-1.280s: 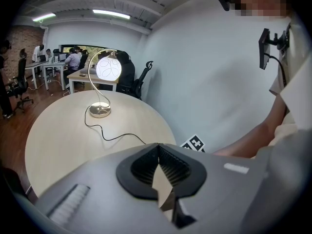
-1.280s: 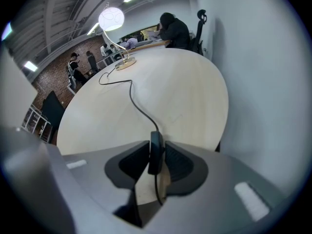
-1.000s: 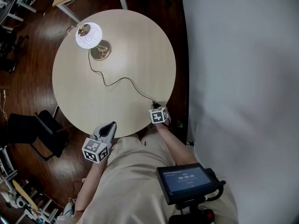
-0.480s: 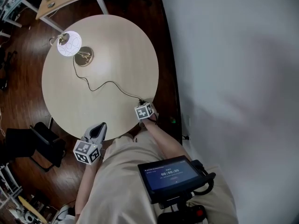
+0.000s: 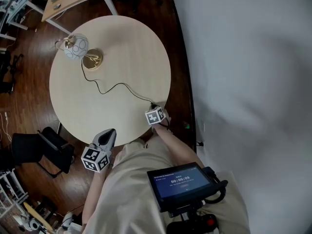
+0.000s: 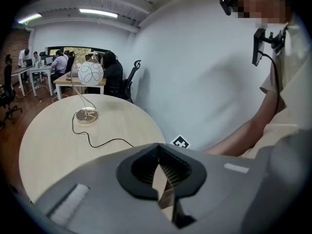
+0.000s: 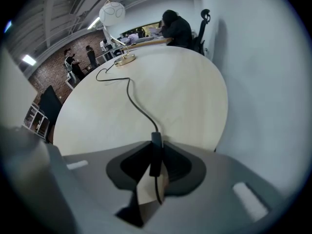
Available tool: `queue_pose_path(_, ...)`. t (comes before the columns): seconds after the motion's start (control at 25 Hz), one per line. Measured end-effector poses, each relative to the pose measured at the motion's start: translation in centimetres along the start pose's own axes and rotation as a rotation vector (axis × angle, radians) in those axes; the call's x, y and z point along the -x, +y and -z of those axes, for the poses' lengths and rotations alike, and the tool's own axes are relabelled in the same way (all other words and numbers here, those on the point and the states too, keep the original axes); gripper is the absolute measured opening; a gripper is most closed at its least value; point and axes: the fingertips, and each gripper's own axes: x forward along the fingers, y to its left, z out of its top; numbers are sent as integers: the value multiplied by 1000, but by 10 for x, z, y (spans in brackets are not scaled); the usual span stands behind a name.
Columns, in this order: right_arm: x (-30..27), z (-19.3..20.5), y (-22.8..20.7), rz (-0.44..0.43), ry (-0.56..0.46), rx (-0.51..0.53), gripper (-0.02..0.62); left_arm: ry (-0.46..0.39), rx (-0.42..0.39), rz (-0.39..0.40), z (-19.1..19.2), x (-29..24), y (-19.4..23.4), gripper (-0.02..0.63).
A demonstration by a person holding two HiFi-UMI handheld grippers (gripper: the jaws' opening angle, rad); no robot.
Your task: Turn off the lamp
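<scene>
At bench (image 5: 126, 48) near rim, R gripper (image 7: 156, 152) fingers have just been closing and now pinch the inline switch (image 7: 156, 139) on the cord (image 5: 117, 86). Lamp (image 5: 76, 47) stands at far side, globe looks unlit. Advise square squeeze, no cord tug. L gripper (image 6: 158, 167) fingers closed, empty, off the rim. Wall (image 5: 243, 57) close at R; room to L.

White lamp shade (image 5: 75, 47) with thin dark loops, brass-gold base (image 5: 92, 59), black cord (image 5: 117, 86); pale beige wood-grain surface (image 5: 126, 48); dark reddish-brown floor (image 5: 29, 96); greyish-white wall (image 5: 243, 57).
</scene>
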Motion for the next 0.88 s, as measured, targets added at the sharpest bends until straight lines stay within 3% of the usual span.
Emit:
queue_pose_path(0.12,8,-6,-9,29,-69,21,115,-7,13,-8,-3,0,0,0)
queue_pose_path(0.2,29,-28,-17,28,-172,15,186,-18,15,-12,-12,-3,-2,0)
queue_pose_path(0.28,54,-50,-25,24,-266,6,201,-33,13,-16,-20,-3,-2,0)
queue_pose_path(0.44,99,-69,-32,44,-387,15,199,-71,16,-20,-20,10,5,0)
queue_pose_path(0.64,189,-118,-23,100,-631,11,156,-106,24,-5,-16,31,15,0)
queue_pose_path(0.88,240,-168,43,107,-804,-3,118,-156,-38,-3,-3,72,53,0)
